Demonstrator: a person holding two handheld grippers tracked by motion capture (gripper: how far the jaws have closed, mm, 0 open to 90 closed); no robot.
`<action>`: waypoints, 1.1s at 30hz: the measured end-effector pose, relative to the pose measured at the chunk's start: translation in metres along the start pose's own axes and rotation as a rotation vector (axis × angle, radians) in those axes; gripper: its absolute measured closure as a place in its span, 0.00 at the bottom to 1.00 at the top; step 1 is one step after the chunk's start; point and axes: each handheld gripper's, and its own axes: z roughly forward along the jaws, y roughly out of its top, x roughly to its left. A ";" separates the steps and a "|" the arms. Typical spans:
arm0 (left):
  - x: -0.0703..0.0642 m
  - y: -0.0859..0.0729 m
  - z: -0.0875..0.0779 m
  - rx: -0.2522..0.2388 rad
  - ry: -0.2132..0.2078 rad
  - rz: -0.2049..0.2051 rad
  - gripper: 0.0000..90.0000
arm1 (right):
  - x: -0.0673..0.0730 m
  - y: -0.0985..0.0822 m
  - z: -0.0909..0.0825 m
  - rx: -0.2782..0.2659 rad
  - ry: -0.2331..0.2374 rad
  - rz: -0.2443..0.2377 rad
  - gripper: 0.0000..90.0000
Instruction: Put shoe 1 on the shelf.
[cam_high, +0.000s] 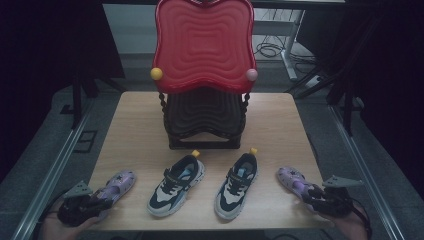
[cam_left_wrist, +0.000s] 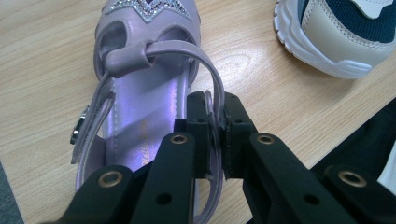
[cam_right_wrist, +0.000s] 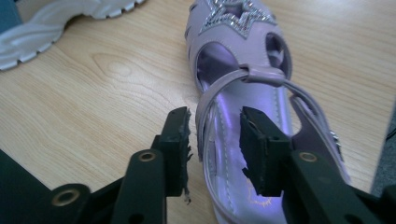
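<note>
Left sandal (cam_left_wrist: 140, 116): toe and heel cut off by frame edges. Right sandal (cam_right_wrist: 243, 93): heel hidden behind jaws.

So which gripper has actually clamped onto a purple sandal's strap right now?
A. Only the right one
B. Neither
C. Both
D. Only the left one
D: in the left gripper view the left gripper pinches the ankle strap of the left purple sandal tight between its pads, while the right gripper stands open around the strap of the right purple sandal, with gaps on both sides.
</note>
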 end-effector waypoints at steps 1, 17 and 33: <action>0.000 0.000 0.000 -0.001 -0.002 -0.001 0.93 | -0.001 0.001 0.002 0.012 0.007 -0.007 0.72; 0.003 0.006 -0.012 -0.077 0.029 -0.049 0.95 | -0.003 0.010 0.005 0.009 0.031 0.002 0.94; -0.005 0.029 -0.026 -0.251 -0.032 -0.067 0.95 | 0.001 0.023 -0.013 -0.186 0.072 0.062 0.94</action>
